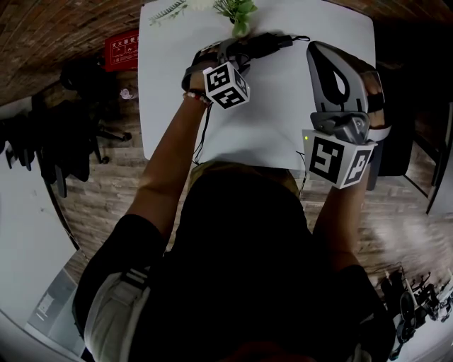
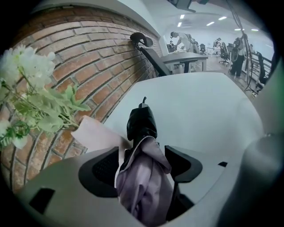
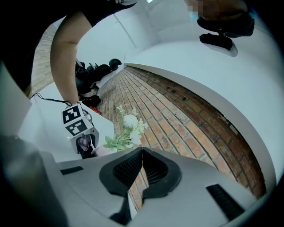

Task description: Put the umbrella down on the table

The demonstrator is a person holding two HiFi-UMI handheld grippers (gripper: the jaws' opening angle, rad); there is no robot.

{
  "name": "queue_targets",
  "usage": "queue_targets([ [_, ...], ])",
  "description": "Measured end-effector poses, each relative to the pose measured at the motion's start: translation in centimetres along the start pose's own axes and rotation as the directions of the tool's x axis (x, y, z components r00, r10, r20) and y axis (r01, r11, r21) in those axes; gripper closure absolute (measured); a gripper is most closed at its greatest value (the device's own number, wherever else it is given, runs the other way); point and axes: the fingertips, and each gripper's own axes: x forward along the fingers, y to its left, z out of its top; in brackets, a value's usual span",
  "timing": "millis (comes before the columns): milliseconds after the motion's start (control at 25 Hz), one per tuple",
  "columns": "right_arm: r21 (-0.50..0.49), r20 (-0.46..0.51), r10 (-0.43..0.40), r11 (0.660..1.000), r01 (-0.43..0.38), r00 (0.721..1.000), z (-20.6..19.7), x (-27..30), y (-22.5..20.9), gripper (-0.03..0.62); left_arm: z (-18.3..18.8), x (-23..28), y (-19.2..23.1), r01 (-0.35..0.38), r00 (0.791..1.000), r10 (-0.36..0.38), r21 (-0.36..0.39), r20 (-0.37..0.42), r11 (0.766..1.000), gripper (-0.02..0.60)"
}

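At the far left of the head view, a red sign (image 1: 122,51) lies on the floor, at 9 o'clock from the white table (image 1: 283,120). The left gripper (image 2: 143,159) hangs over the table's far half. Its jaws are partly closed and press from both sides on the folded umbrella (image 2: 144,188), gripping the bunched mauve fabric. The umbrella's black end (image 2: 142,122), tipped with a small loop, sticks out beyond the jaws and points toward 2 o'clock in the head view, above the table top. Whether it touches the surface cannot be told. At 12 o'clock from this gripper, by the table's far edge, is a bunch of white flowers (image 1: 239,10) with green leaves. Its pale pink wrapping (image 2: 95,133) is just beside the umbrella, in front of a brick wall (image 2: 88,66). At 4 o'clock from the left gripper, over the table's right edge, the right gripper (image 3: 142,164) has its jaws fully together with the pads touching. Nothing is between them, and it is aimed at the brick wall.
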Motion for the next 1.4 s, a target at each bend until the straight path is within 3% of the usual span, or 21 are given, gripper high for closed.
queue_targets([
  [800,-0.006,0.054,-0.013,1.0,0.014,0.998,1.4,-1.9,-0.7,0.565,4.3,-5.3,1.8,-0.103,0.991,0.105,-0.022,0.089,0.994,0.252],
  [1400,-0.034,0.1,-0.029,0.999,0.032,0.995,3.2,-3.6,-1.9,0.565,11.2,-12.7,4.3,-0.224,0.946,0.221,-0.015,0.236,0.974,0.252],
])
